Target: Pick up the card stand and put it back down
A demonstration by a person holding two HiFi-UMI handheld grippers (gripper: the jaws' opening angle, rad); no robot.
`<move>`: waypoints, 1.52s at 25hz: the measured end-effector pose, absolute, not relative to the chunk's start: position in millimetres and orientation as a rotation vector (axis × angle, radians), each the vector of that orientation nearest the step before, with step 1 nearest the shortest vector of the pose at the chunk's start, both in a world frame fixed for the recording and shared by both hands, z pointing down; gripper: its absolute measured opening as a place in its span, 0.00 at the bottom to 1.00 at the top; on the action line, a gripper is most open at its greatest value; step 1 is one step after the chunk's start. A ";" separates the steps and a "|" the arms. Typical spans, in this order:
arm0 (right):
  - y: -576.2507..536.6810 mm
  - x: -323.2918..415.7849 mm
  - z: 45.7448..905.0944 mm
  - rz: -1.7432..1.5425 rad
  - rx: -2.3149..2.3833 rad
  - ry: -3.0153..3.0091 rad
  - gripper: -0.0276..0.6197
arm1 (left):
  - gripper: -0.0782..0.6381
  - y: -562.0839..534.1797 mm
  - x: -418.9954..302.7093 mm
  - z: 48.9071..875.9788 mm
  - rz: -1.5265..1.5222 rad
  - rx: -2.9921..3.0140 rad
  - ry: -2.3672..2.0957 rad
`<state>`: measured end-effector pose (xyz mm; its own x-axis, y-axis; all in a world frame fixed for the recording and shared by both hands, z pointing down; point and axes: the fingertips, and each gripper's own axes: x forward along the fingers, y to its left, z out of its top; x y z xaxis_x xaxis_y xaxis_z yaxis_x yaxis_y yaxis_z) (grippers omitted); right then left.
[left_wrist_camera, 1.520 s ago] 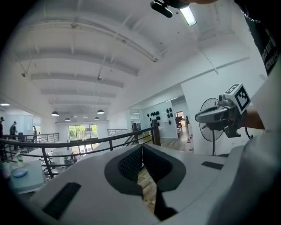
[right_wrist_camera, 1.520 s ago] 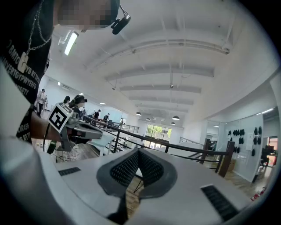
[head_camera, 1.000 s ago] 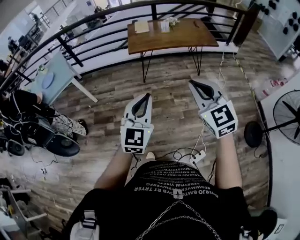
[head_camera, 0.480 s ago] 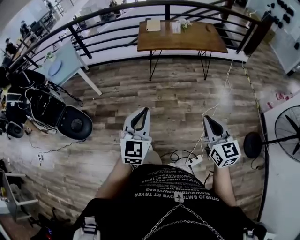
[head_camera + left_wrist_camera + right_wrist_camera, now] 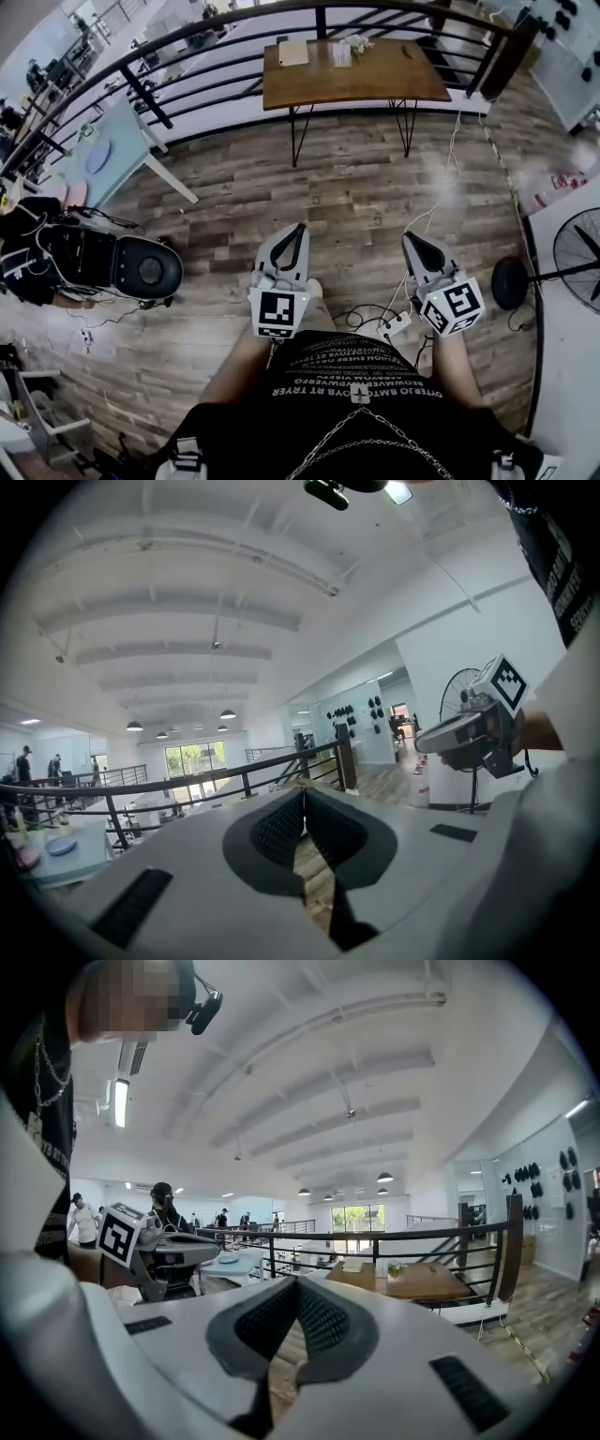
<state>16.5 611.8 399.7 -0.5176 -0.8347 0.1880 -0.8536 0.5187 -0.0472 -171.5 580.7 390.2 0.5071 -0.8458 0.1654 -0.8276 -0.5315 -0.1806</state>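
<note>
Both hand-held grippers have sunk toward my waist | left hand-held gripper (image 5: 296,231) jaws together, empty; right hand-held gripper (image 5: 413,240) likewise | card stand (image 5: 341,53), I judge, on counter (image 5: 384,86) at 12 o'clock, well apart | pickup unstarted, all remains | floor (image 5: 356,178) ahead open; railing (image 5: 187,36) behind counter, fan (image 5: 577,258) at 3 o'clock

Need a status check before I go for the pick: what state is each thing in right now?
Left tool: shut, empty.
Right tool: shut, empty.
Card stand: upright on the table, not held.
Fan: standing; can't tell if it is spinning.
</note>
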 end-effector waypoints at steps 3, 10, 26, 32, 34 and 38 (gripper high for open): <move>583.4 17.8 397.9 0.186 1.491 -2.596 0.07 | 0.15 553.9 -164.0 386.6 -0.340 -2.678 1.434; 517.6 11.5 395.9 0.172 1.537 -2.553 0.07 | 0.15 481.5 -158.3 378.4 -0.292 -2.708 1.340; 445.7 -19.8 406.4 0.212 1.607 -2.472 0.06 | 0.15 387.1 -200.1 385.6 -0.230 -2.751 1.285; 437.2 -2.8 407.0 0.255 1.641 -2.443 0.07 | 0.15 372.7 -183.9 401.0 -0.288 -2.794 1.251; 435.3 1.6 410.8 0.266 1.641 -2.436 0.07 | 0.15 367.5 -176.5 403.5 -0.296 -2.803 1.229; 418.8 18.6 420.2 0.284 1.659 -2.426 0.07 | 0.15 347.3 -164.0 402.8 -0.283 -2.810 1.244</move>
